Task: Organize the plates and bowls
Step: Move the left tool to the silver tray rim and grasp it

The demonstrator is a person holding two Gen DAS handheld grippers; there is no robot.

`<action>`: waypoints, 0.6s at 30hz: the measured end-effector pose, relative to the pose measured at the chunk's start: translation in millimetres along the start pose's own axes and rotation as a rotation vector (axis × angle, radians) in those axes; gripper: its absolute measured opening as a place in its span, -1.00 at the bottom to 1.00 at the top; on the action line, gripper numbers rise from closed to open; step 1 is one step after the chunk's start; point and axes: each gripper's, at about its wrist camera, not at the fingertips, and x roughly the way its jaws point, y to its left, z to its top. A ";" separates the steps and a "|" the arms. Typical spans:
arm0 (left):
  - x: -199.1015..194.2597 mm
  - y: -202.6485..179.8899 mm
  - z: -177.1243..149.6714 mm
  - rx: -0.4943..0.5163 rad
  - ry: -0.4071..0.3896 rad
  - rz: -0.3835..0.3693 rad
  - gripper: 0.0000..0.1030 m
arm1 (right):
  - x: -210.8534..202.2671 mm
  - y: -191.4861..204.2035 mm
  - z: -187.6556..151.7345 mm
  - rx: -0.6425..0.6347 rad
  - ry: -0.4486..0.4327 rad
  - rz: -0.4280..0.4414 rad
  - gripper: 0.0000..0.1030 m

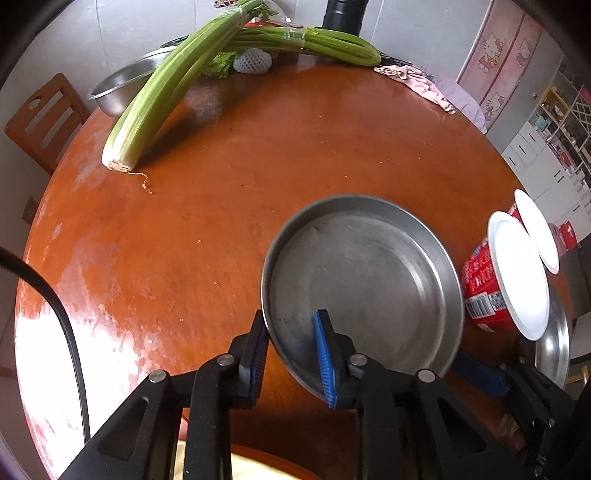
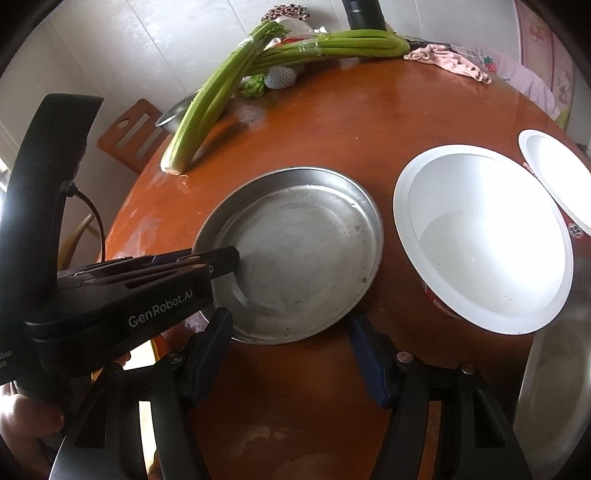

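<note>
A round steel plate is held by its near rim in my left gripper, one finger outside and the blue-padded finger inside. In the right wrist view the same plate is tilted over the brown round table, with the left gripper clamped on its left rim. My right gripper is open and empty just in front of the plate. Two white-lined red paper bowls stand to the right. A second steel plate lies at the far right edge.
Two celery bunches lie across the far side, one resting on a steel bowl. A foam-netted fruit, a pink cloth and a black cylinder are at the back. A wooden chair stands left.
</note>
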 end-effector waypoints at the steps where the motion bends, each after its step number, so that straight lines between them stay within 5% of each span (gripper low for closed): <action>1: -1.8 -0.8 -0.5 0.001 -0.003 0.000 -0.51 | -2.1 0.0 0.0 -0.003 -0.006 0.002 0.30; 18: -7.2 21.5 -6.8 -0.048 0.012 0.038 -0.48 | -13.9 2.3 -4.0 0.008 -0.025 0.022 0.29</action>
